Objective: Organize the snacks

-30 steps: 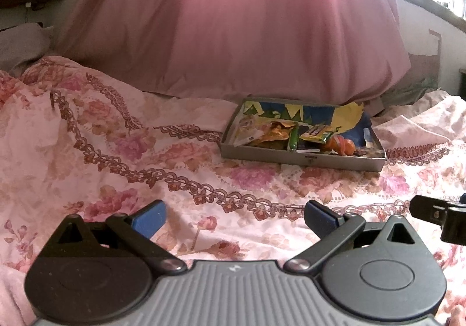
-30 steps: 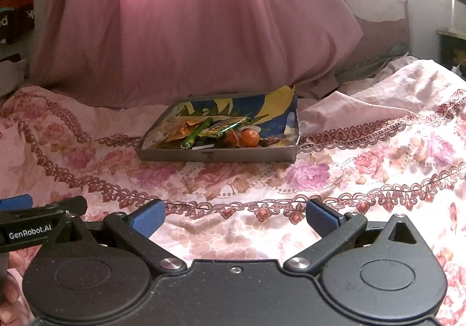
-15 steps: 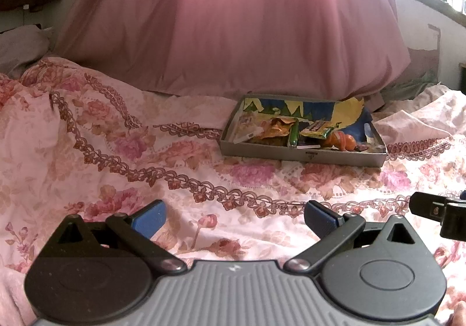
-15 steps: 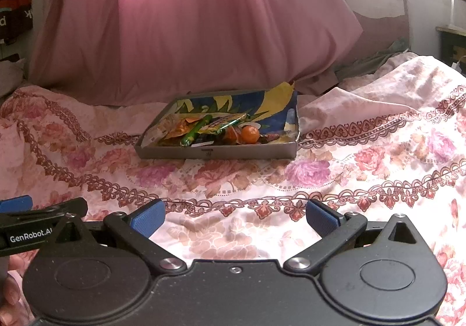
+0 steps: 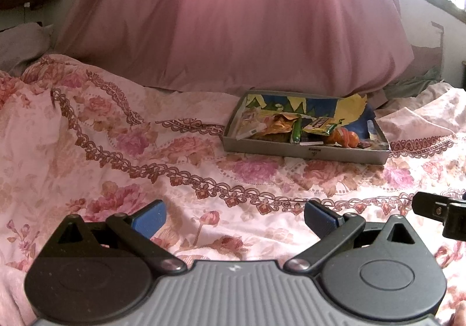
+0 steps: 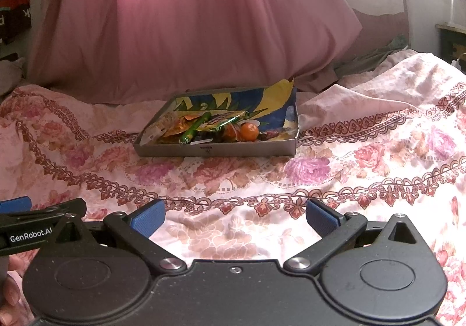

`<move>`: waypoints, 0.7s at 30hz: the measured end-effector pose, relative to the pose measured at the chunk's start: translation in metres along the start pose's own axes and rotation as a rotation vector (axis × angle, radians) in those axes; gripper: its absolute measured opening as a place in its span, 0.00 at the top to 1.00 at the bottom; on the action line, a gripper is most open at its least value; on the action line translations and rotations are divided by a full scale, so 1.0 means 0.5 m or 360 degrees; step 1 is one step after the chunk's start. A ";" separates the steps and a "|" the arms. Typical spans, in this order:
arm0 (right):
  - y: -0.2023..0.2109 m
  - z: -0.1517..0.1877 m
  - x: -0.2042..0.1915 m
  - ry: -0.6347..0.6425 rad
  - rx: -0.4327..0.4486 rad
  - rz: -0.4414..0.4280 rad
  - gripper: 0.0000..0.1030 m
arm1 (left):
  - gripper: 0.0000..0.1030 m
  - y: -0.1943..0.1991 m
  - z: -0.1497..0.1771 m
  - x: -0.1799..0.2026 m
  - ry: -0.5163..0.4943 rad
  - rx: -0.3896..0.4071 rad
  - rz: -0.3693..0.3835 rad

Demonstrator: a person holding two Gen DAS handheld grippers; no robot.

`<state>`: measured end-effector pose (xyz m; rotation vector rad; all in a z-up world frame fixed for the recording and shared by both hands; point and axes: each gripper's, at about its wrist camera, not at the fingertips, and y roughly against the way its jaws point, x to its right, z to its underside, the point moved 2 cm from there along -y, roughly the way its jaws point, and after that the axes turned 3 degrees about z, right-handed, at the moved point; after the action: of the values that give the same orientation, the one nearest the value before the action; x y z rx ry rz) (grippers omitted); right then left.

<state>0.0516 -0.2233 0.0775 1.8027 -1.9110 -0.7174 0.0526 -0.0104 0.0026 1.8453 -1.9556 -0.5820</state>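
Presently on a bed point(image 6: 364, 180) with a floral cover: one shallow grey tray point(image 6: 215, 150), well ahead of the right gripper point(image 6: 234, 214) and ahead and to the right of the left gripper point(image 5: 234, 216). Both grippers hover low over the cover with jaws spread wide and nothing between them. Tray contents, heaped loosely toward the near wall: green stick pack point(image 6: 194, 131), slanted; yellow wrapped bar point(image 6: 222, 119) lying across it; orange crinkled packet point(image 5: 278, 123) on the left gripper's side; round orange piece point(image 6: 249, 131), fruit or sweet, cannot be told; smaller dark wrappers, too small to identify. Handling, by judgement: all items light; foil and film wrappers slick and soft, likely to slide or crumple under a hard squeeze; the round piece liable to roll. The stick pack is best taken across its middle, the bar by its short width, the packet by a sealed edge. The soft bed gives little support, so the tray may tip or shift if pressed on. Behind the tray hangs a pink curtain point(image 6: 204, 20).
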 end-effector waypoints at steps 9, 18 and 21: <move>-0.002 0.003 0.000 -0.0003 -0.0008 0.0003 0.01 | 0.00 -0.001 0.003 0.001 -0.0007 -0.0003 0.0005; -0.003 0.003 0.000 -0.0003 -0.0009 0.0003 0.01 | 0.00 -0.001 0.002 0.002 -0.0007 -0.0002 0.0005; -0.003 0.003 0.000 -0.0003 -0.0009 0.0004 0.01 | 0.00 -0.002 0.002 0.002 -0.0007 -0.0003 0.0005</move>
<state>0.0518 -0.2233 0.0757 1.7966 -1.9103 -0.7231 0.0526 -0.0114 0.0012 1.8410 -1.9596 -0.5876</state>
